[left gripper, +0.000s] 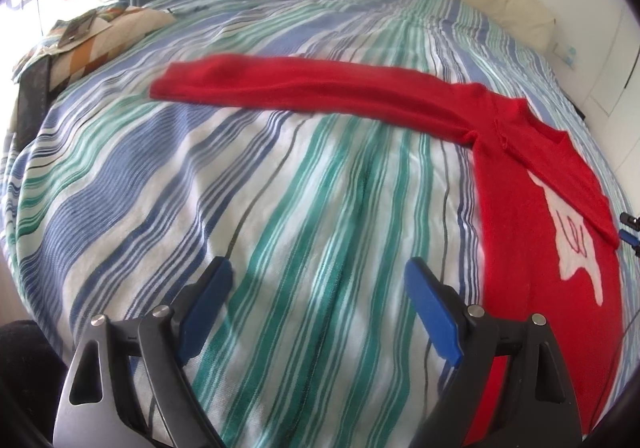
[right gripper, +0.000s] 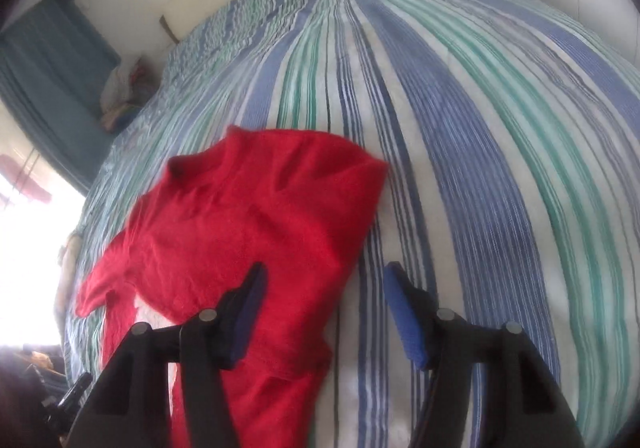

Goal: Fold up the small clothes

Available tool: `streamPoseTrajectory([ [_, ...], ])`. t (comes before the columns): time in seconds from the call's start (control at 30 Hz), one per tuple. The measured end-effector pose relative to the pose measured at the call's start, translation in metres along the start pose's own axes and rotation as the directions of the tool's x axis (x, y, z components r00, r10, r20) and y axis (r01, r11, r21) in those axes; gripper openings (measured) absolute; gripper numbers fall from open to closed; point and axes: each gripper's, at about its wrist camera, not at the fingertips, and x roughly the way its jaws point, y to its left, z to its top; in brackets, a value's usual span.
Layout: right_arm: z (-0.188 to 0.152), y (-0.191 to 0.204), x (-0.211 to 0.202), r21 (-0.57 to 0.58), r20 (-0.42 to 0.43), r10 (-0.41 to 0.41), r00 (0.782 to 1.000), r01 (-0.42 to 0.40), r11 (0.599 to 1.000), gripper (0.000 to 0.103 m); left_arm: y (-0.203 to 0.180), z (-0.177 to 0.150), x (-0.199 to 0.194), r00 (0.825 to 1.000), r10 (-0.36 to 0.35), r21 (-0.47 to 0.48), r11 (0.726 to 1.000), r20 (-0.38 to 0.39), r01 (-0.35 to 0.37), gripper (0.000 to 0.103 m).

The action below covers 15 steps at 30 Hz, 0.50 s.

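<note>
Both my left tool (left gripper: 318, 304) and right tool (right gripper: 324, 312) gape empty over the bed (left gripper: 280, 208); I judge the red sweater (left gripper: 532, 184) soft, light, best pinched at its sleeve cuff (left gripper: 168, 84).

no readable text or labels, white patch on the red sweater (left gripper: 552, 184) bears only illegible red squiggles

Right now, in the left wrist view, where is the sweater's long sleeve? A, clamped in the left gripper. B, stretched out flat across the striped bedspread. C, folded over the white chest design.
B: the red sweater has its sleeve lying straight across the bedspread, while the left gripper stands open, holding nothing.
</note>
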Motion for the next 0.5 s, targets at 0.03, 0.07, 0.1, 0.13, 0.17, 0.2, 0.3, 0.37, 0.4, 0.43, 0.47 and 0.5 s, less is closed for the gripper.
streamPoseTrajectory([
  [0.03, -0.003, 0.004, -0.005, -0.035, -0.008, -0.002, 1.0, 0.001, 0.999, 0.061, -0.001, -0.001, 0.001, 1.0, 0.005, 0.002, 1.0, -0.001, -0.005, 0.089],
  [0.07, -0.008, 0.009, -0.005, -0.074, -0.014, -0.019, 1.0, 0.018, 0.997, 0.061, -0.002, -0.001, 0.001, 1.0, 0.01, 0.005, 1.0, -0.003, -0.01, 0.089],
  [0.1, -0.011, 0.017, -0.003, -0.118, -0.021, -0.039, 0.999, 0.036, 0.992, 0.061, -0.002, -0.002, 0.002, 1.0, 0.015, 0.008, 1.0, -0.003, -0.015, 0.089],
  [0.13, -0.016, 0.023, 0.003, -0.163, -0.027, -0.062, 0.998, 0.057, 0.985, 0.061, -0.003, -0.002, 0.002, 1.0, 0.019, 0.011, 1.0, -0.003, -0.019, 0.089],
  [0.17, -0.022, 0.027, 0.009, -0.203, -0.032, -0.115, 0.993, 0.106, 0.973, 0.061, -0.003, -0.003, 0.003, 1.0, 0.021, 0.014, 1.0, -0.003, -0.021, 0.089],
  [0.2, -0.027, 0.029, 0.017, -0.233, -0.043, -0.193, 0.98, 0.178, 0.956, 0.061, -0.003, -0.004, 0.003, 1.0, 0.023, 0.017, 1.0, -0.004, -0.023, 0.089],
  [0.3, -0.039, 0.017, 0.015, -0.242, -0.002, -0.256, 0.967, 0.248, 0.938, 0.071, -0.002, -0.005, 0.004, 1.0, 0.021, 0.033, 0.999, -0.016, -0.02, 0.09],
  [0.37, -0.043, 0.006, 0.004, -0.2, 0.026, -0.257, 0.966, 0.257, 0.946, 0.072, -0.004, -0.007, 0.005, 0.999, 0.024, 0.047, 0.999, -0.025, -0.023, 0.092],
  [0.4, -0.047, 0.002, -0.004, -0.177, 0.037, -0.251, 0.967, 0.253, 0.951, 0.072, -0.006, -0.007, 0.006, 0.999, 0.027, 0.058, 0.998, -0.028, -0.025, 0.094],
  [0.43, -0.051, 0.0, -0.011, -0.161, 0.051, -0.26, 0.964, 0.265, 0.951, 0.072, -0.009, -0.008, 0.007, 0.999, 0.031, 0.07, 0.997, -0.03, -0.029, 0.095],
  [0.47, -0.056, -0.001, -0.02, -0.152, 0.066, -0.276, 0.959, 0.283, 0.947, 0.072, -0.012, -0.008, 0.008, 0.999, 0.036, 0.084, 0.996, -0.032, -0.033, 0.098],
  [0.5, -0.062, -0.001, -0.029, -0.147, 0.081, -0.275, 0.958, 0.285, 0.947, 0.072, -0.015, -0.01, 0.009, 0.998, 0.045, 0.1, 0.994, -0.033, -0.041, 0.1],
])
